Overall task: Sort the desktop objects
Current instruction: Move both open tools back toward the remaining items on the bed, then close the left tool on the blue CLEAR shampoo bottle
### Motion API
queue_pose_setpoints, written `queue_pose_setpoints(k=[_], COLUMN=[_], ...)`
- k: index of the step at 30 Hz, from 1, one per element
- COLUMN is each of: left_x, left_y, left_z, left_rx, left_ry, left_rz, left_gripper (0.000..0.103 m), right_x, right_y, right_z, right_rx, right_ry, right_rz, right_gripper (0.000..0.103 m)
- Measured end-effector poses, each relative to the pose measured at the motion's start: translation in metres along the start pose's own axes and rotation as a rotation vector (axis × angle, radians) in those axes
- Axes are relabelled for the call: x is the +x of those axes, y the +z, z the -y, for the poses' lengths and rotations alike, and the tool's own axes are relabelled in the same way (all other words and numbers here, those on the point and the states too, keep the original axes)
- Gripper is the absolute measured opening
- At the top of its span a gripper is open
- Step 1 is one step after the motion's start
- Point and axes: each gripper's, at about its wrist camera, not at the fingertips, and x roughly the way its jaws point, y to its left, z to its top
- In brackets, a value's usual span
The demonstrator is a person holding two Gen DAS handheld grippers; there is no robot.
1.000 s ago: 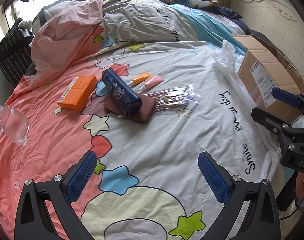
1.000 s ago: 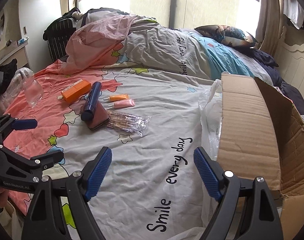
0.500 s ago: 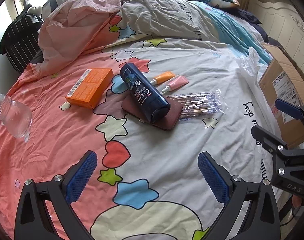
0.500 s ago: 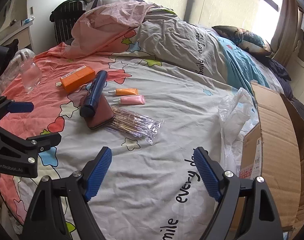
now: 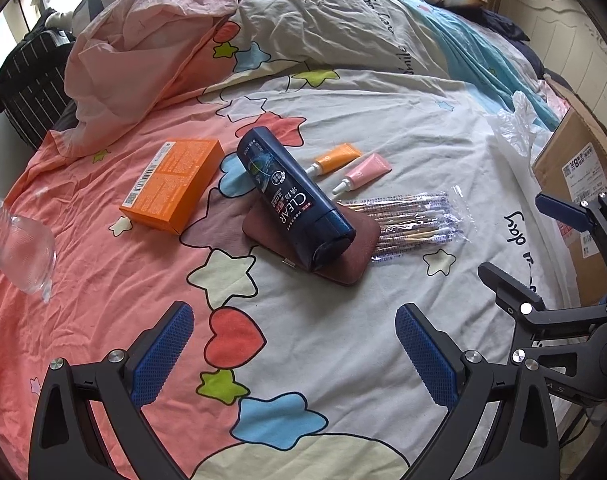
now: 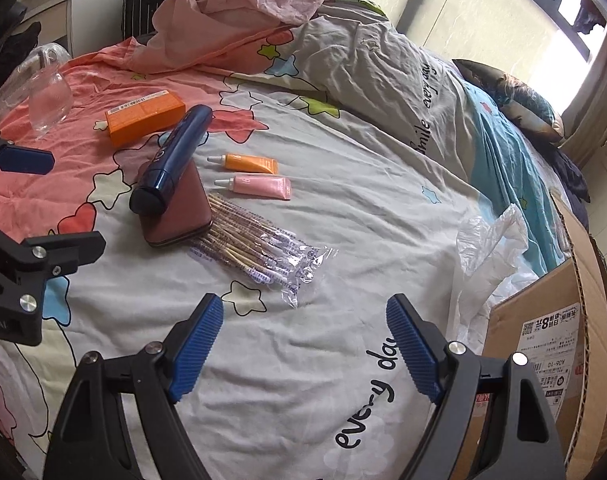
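A dark blue shampoo bottle [image 5: 293,200] [image 6: 173,158] lies across a brown case [image 5: 343,246] [image 6: 179,210] on the bedsheet. To its left sits an orange box [image 5: 173,184] [image 6: 143,116]. Beside the bottle lie an orange tube [image 5: 337,158] [image 6: 247,163], a pink tube [image 5: 365,172] [image 6: 259,186] and a clear pack of cotton swabs [image 5: 415,220] [image 6: 259,258]. My left gripper [image 5: 293,350] hovers open, short of the bottle. My right gripper [image 6: 305,346] hangs open just before the swab pack. Neither holds anything.
A cardboard box [image 5: 579,192] [image 6: 551,344] stands at the bed's right edge with a white plastic bag [image 6: 491,256] beside it. A clear glass jar [image 5: 19,248] [image 6: 49,98] lies at the left. A rumpled quilt [image 5: 263,32] is heaped behind.
Both grippers have come forward and lower toward the cluster of objects, which now looks larger and nearer. The right view has also rolled. Nothing on the bed has shifted.
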Motion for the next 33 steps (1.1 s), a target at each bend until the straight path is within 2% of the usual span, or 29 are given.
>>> queue_pose_setpoints(k=[4,12,18,24,33], left_x=[0.009,0.022,0.031,0.044,0.063], left_y=[0.006,0.018,0.030,0.041,0.053], left_z=[0.002,0.000,-0.005,0.002,0.004], left_rx=[0.009,-0.002,-0.041,-0.038,-0.058], left_ry=[0.013,-0.020,-0.030,-0.019,0.003], left_rz=[-0.012,-0.031,-0.042,-0.061,-0.077], left_gripper=[0.103,0.103,0.103,0.103,0.103], right_x=[0.010,0.026,0.032,0.036,0.050], right_y=[0.005,0.013,0.019,0.025,0.028], right_z=[-0.003,-0.004,-0.008,-0.009,-0.002], right_rx=[-0.026,-0.042,-0.073,-0.095,-0.083], right_ry=[0.018,0.064,0.044,0.038,0.056], right_rz=[-0.012,-0.048,-0.046,-0.036,-0.036], right_gripper=[0.081,0.081,0.081,0.082,0.082])
